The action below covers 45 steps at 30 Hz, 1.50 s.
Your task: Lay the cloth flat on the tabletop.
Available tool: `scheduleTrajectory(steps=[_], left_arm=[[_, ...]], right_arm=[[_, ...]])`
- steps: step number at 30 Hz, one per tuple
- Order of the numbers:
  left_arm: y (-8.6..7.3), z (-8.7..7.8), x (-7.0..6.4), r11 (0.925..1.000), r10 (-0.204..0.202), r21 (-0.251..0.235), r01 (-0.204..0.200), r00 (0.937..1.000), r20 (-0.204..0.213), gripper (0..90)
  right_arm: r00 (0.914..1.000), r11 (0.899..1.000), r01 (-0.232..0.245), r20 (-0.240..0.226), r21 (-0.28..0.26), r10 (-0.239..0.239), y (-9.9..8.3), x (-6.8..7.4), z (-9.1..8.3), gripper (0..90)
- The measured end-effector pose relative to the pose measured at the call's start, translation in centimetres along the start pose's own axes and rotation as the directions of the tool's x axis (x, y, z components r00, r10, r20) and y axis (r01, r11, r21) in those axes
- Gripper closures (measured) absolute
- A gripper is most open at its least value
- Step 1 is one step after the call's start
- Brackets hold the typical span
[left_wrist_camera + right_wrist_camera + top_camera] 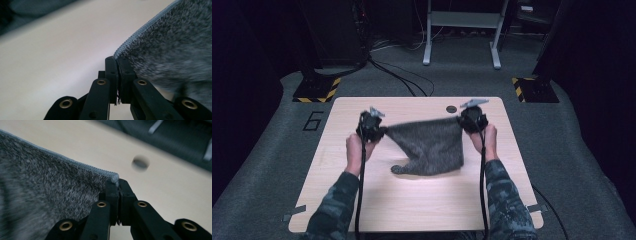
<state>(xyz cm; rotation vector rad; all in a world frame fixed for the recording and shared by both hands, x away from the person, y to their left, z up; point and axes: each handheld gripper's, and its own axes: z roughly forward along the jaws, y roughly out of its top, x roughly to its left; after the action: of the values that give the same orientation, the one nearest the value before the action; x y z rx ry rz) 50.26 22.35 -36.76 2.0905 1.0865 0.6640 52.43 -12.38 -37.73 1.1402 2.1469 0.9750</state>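
Observation:
A grey fuzzy cloth [429, 145] with a stitched hem hangs stretched between my two grippers above the wooden table [362, 200]. My left gripper [381, 132] is shut on the cloth's left top corner; in the left gripper view the jaws pinch that corner of the cloth [170, 47] at the gripper [117, 61]. My right gripper [463, 121] is shut on the right top corner, seen close in the right gripper view as cloth [45, 192] pinched at the gripper [117, 183]. The cloth's lower edge rests on the table.
A round hole [451, 109] sits in the table near its far edge, also visible as the hole [140, 163]. Black cables trail from both grippers toward the person. A desk frame [462, 30] and floor stands with yellow-black tape [317, 90] lie beyond the table.

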Motion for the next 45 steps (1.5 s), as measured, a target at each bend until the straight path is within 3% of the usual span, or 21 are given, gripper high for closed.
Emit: scheduleTrajectory(steps=[2, 4, 5, 7, 9, 14, 19, 22, 26, 28, 31, 33, 36, 41, 45], left_arm=[[2.3, -2.9, -0.1, 0.9956, 0.038, -0.084, -0.041, 0.9982, -0.046, 87.5], [3.0, -5.5, -0.9, 0.9859, 0.075, -0.144, -0.086, 0.9941, -0.079, 87.4], [2.8, -6.1, -1.3, 0.9822, 0.092, -0.156, -0.105, 0.9915, -0.092, 87.4], [1.7, -6.9, -2.4, 0.9765, 0.126, -0.162, -0.142, 0.9867, -0.103, 87.3], [-0.6, -6.8, -3.7, 0.9757, 0.147, -0.15, -0.16, 0.9846, -0.094, 87.2], [-6.3, -5.5, -6.4, 0.9845, 0.153, -0.082, -0.155, 0.9878, -0.027, 86.8], [-12.3, -4.4, -9.6, 0.9878, 0.155, 0.011, -0.155, 0.9873, 0.036, 86.1], [-14.9, -4.0, -10.8, 0.9856, 0.15, 0.068, -0.155, 0.9859, 0.075, 84.9], [-17.3, -3.9, -11.3, 0.9856, 0.104, 0.121, -0.118, 0.9874, 0.119, 77.5], [-17.8, -4.1, -11.2, 0.9844, 0.086, 0.139, -0.107, 0.9847, 0.152, 71.1], [-18.0, -4.6, -10.9, 0.9868, 0.057, 0.14, -0.082, 0.9825, 0.178, 53.1], [-17.9, -5.2, -10.6, 0.9896, 0.041, 0.129, -0.064, 0.9844, 0.171, 35.7], [-17.8, -5.9, -10.1, 0.9946, 0.023, 0.096, -0.039, 0.9859, 0.166, 21.9], [-16.9, -6.0, -9.0, 0.9983, 0.008, 0.057, -0.016, 0.9897, 0.143, 19.7], [-15.7, -5.8, -8.3, 0.9991, 0.011, 0.039, -0.016, 0.9911, 0.132, 18.8]], right_arm=[[0.9982, 0.994, 0.052, 0.035, -0.097, -0.049, 3.0, -0.2, -2.9, 88.2], [0.9964, 0.983, 0.081, 0.038, -0.165, -0.076, 4.3, 0.0, -5.2, 88.1], [0.994, 0.973, 0.106, 0.05, -0.203, -0.098, 4.3, 0.4, -6.8, 88.0], [0.992, 0.965, 0.125, 0.043, -0.231, -0.118, 3.2, 1.2, -8.2, 87.9], [0.9902, 0.963, 0.139, 0.036, -0.231, -0.135, 1.5, 2.1, -8.7, 87.7], [0.9883, 0.978, 0.145, -0.025, -0.149, -0.15, -5.7, 4.3, -8.0, 87.5], [0.9896, 0.993, 0.113, -0.086, -0.033, -0.116, -12.2, 6.2, -7.0, 85.9], [0.9886, 0.995, 0.095, -0.12, 0.036, -0.09, -15.2, 7.2, -6.7, 82.9], [0.987, 0.994, 0.067, -0.152, 0.081, -0.054, -17.5, 7.3, -7.1, 75.8], [0.9858, 0.994, 0.057, -0.162, 0.091, -0.042, -18.1, 7.2, -7.5, 69.5], [0.9845, 0.995, 0.031, -0.175, 0.099, -0.013, -18.4, 6.6, -8.1, 50.4], [0.9829, 0.996, 0.002, -0.184, 0.092, 0.015, -18.5, 6.1, -8.4, 40.5], [0.9774, 0.997, -0.017, -0.209, 0.079, 0.033, -18.4, 5.5, -8.6, 30.0], [0.9748, 0.998, -0.03, -0.219, 0.057, 0.042, -17.5, 5.0, -8.5, 19.7], [0.9696, 0.999, -0.041, -0.24, 0.031, 0.048, -16.8, 4.5, -9.0, 19.1]])
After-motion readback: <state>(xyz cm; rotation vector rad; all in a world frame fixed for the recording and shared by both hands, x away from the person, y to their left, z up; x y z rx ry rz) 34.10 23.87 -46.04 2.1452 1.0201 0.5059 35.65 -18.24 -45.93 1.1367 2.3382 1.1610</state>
